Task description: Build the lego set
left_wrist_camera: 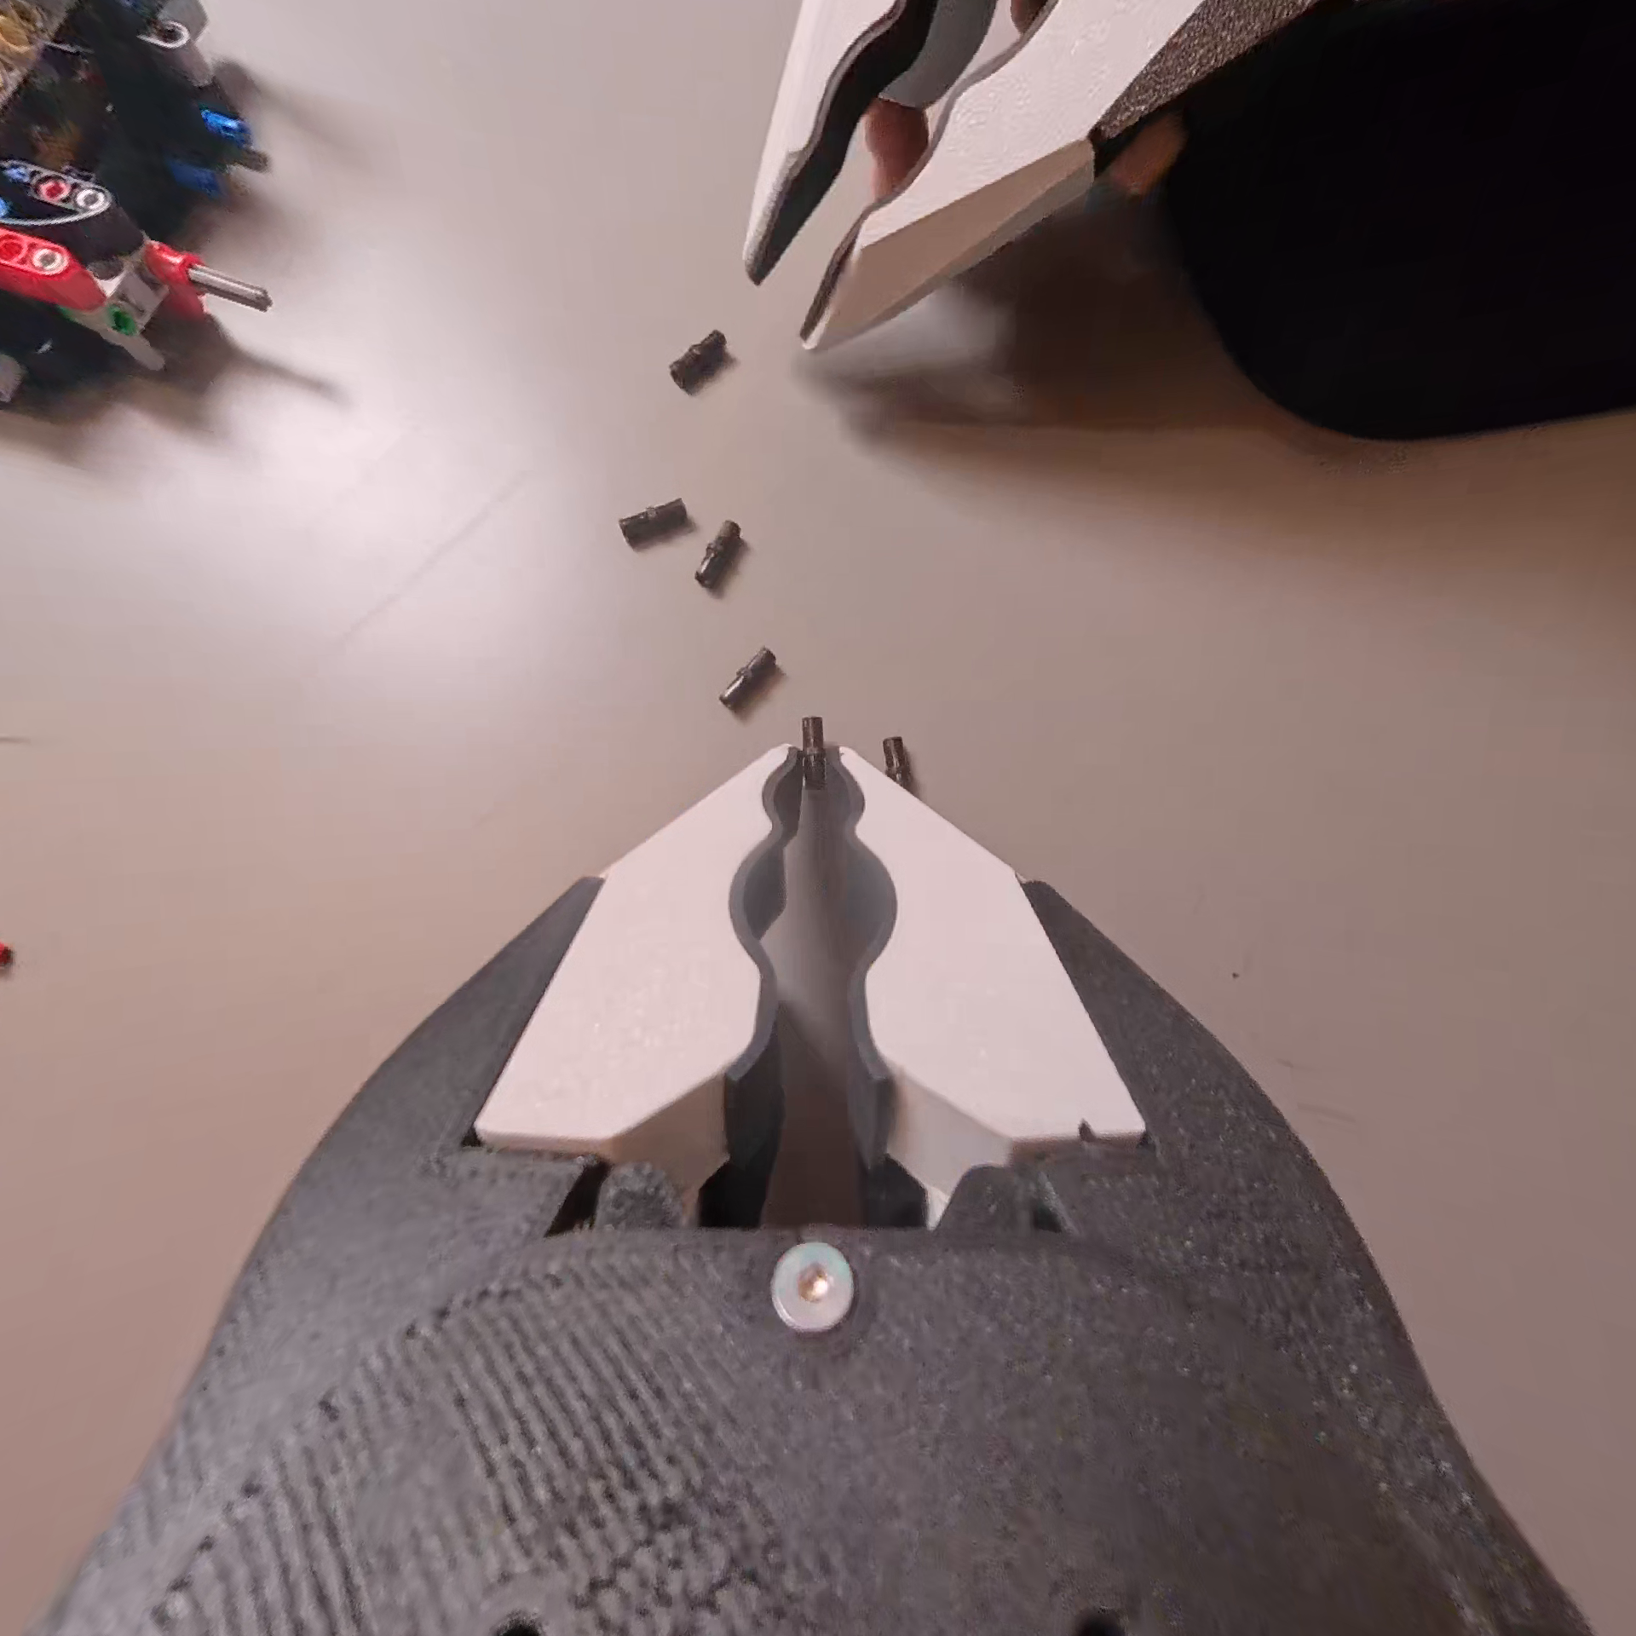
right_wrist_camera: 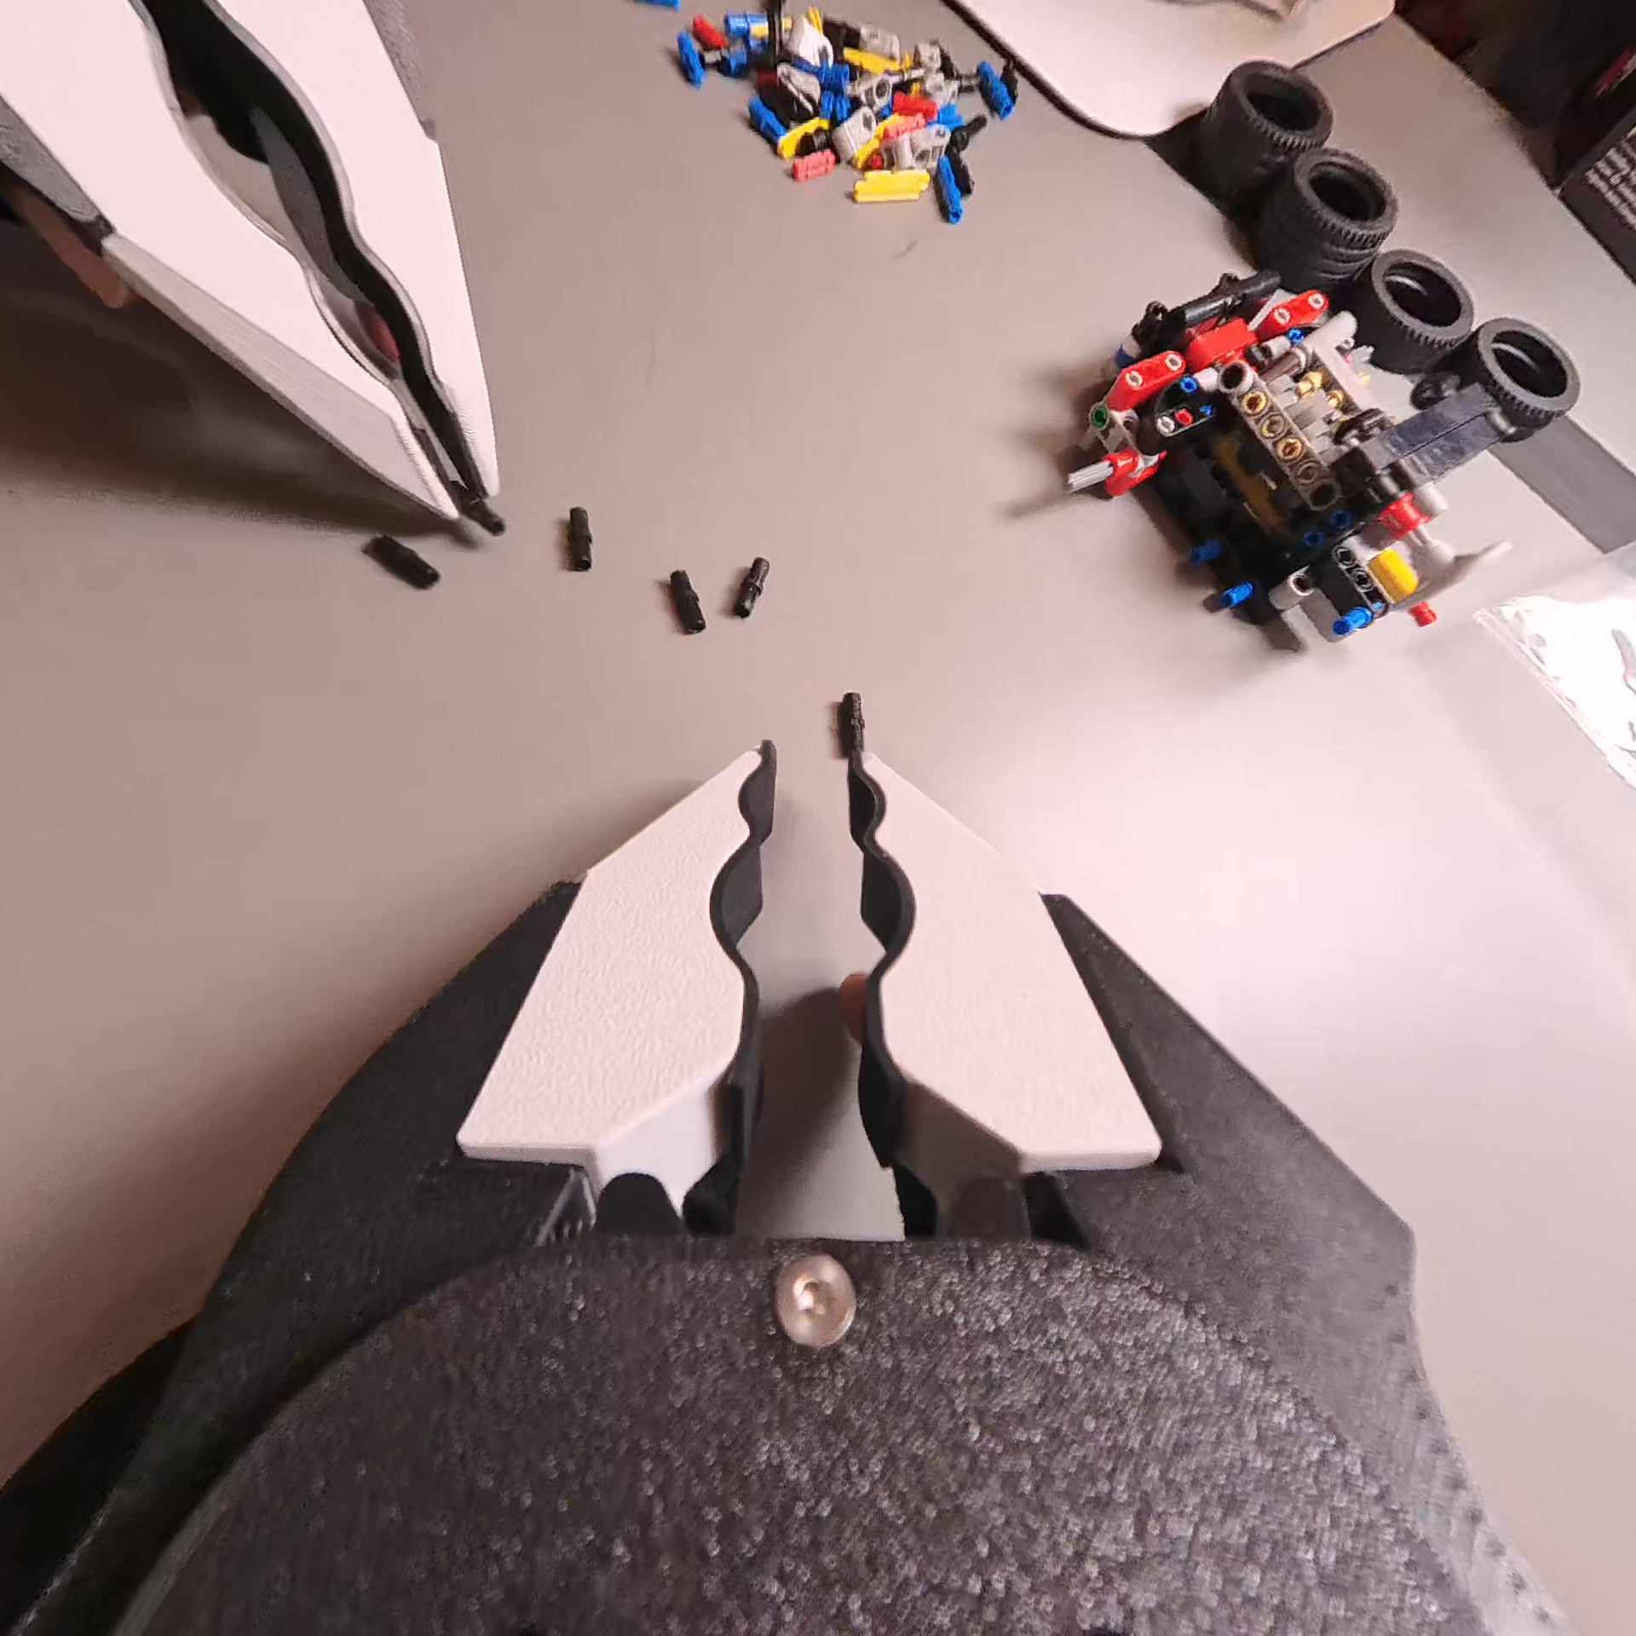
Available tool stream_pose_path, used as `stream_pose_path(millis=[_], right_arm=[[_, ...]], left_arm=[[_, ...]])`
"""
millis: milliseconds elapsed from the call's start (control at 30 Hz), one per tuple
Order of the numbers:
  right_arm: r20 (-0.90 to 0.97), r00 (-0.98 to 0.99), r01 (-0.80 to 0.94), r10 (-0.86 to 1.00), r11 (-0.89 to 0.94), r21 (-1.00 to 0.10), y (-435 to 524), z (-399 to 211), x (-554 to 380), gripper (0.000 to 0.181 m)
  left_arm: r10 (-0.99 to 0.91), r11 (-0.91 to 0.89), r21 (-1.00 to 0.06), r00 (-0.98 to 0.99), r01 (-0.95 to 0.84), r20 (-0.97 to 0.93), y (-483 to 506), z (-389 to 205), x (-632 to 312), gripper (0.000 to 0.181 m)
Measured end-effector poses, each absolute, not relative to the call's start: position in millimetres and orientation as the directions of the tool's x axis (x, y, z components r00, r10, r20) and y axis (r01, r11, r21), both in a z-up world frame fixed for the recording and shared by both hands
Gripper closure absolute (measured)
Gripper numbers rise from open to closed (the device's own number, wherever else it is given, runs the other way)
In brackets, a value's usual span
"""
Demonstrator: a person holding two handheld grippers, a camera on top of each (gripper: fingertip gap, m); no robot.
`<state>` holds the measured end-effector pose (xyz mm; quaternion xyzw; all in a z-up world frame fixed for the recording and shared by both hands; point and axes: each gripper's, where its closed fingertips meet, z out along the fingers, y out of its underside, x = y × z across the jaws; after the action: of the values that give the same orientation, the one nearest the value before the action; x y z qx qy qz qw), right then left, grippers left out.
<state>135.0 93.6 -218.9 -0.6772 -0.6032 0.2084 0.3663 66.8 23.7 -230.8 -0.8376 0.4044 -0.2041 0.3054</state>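
Several small black pins lie on the grey table. My left gripper is shut on one black pin, which sticks out past its tips; it also shows in the right wrist view with the held pin at table level. Another pin lies just right of it. My right gripper is open by a narrow gap and empty, with a pin just ahead of its right fingertip. In the left wrist view the right gripper is opposite, near a pin. The part-built Lego model sits to the right.
Several black tyres stand behind the model. A pile of loose coloured parts lies at the far middle. A clear plastic bag is at the right edge and a white sheet at the back. The model also shows in the left wrist view. The tips of one gripper are about 11 cm away from the tips of the other.
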Motion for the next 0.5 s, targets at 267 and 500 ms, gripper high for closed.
stream_pose_path(millis=[267, 500], right_arm=[[0.160, 0.146, 0.764, 0.976, -0.009, -0.645, 104, -231, 124, 0.166], [0.120, 0.090, 0.820, 0.989, -0.005, -0.573, 104, -235, 120, 0.170]], left_arm=[[-0.786, -0.486, -0.693, 0.613, -0.533, 0.080, 21, -229, 59, 0.165], [-0.740, -0.484, -0.734, 0.670, -0.476, 0.054, 11, -219, 37, 0.162]])
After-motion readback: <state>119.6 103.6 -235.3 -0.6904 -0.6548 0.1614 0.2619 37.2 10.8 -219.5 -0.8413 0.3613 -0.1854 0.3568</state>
